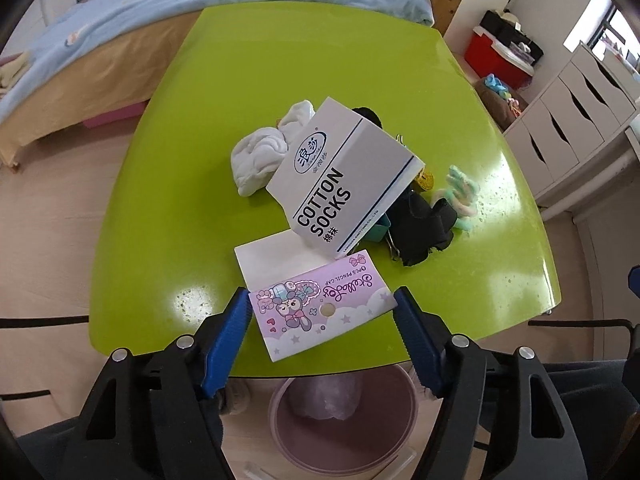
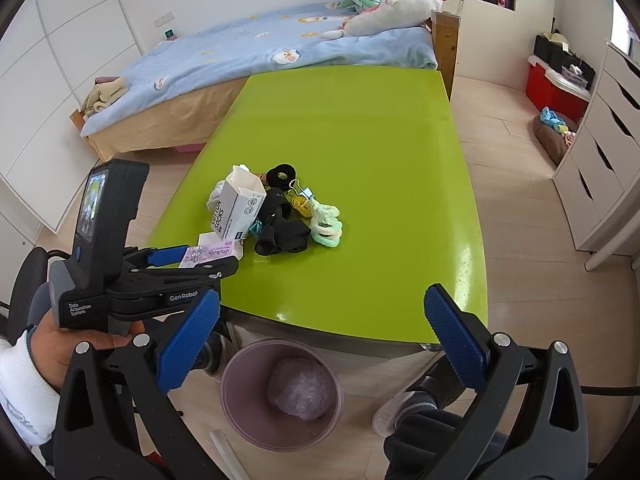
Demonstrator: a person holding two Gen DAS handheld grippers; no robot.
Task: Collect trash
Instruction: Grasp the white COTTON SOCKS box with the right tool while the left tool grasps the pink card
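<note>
Risk first: left tongs point(image 1: 322, 308) bracket the pink pencil-cap card point(image 1: 320, 310) at the worktop's point(image 1: 160, 200) near edge, blue pads at both short ends, contact unclear. The thin flat card could buckle or skid off, missing the bin point(image 1: 340, 420) below. Its far edge sits just beside the cotton socks box point(image 1: 344, 176), which a lift may tip. Right tongs point(image 2: 322, 320) hang open, empty, over the near edge. Left wrist view shows the card print and pad placement; right wrist view shows the hand point(image 2: 60, 344) holding the left tool, the hair ties point(image 2: 326, 224) and the bagged trash in the bin.
</note>
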